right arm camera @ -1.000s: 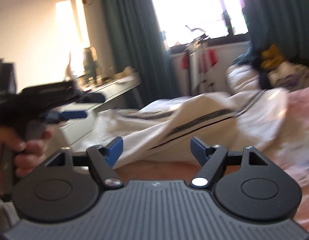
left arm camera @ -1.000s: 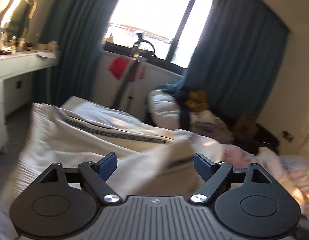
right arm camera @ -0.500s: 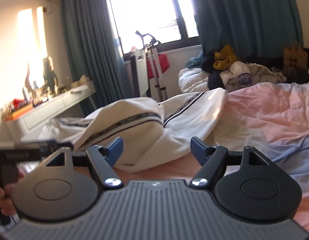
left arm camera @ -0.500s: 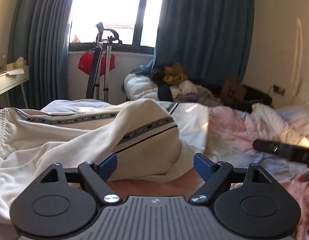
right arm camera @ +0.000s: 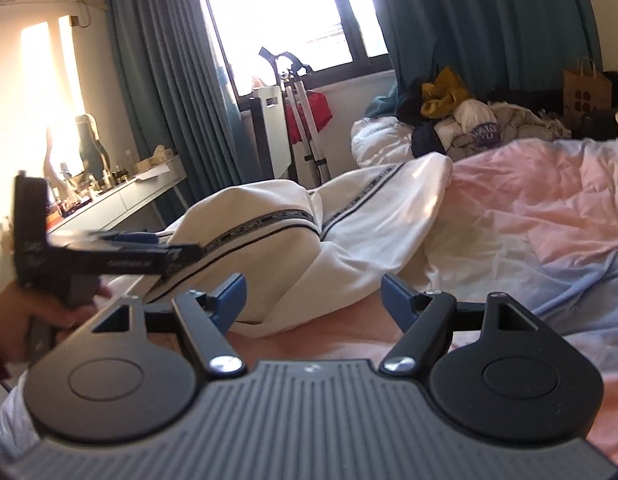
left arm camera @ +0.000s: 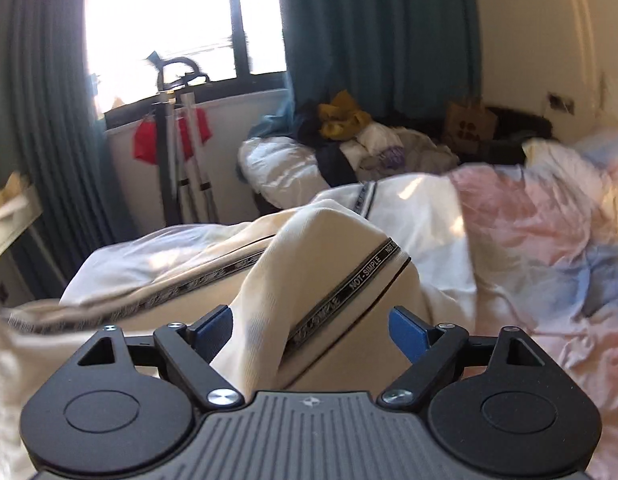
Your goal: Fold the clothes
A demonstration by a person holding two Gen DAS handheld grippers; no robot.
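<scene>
Cream trousers [left arm camera: 321, 256] with a black lettered side stripe lie crumpled on the bed, one part humped up. My left gripper [left arm camera: 311, 330] is open, its jaws wide on either side of the hump's near fold, gripping nothing. In the right wrist view the same trousers [right arm camera: 293, 240] lie ahead and to the left. My right gripper [right arm camera: 313, 298] is open and empty, low over the sheet at the cloth's near edge. The left gripper [right arm camera: 157, 254] shows there from the side, reaching into the trousers.
The bed has a pink and blue sheet [right arm camera: 549, 208]. A pile of clothes [left arm camera: 349, 136] lies on white bedding beyond its far end. A folded rack with a red cloth [left arm camera: 181, 148] stands under the window. A white desk [right arm camera: 121, 204] with small items runs along the left wall.
Both grippers have moved closer to the trousers and stayed open. The left gripper now straddles the humped fold. The left view has tilted and swung slightly.
</scene>
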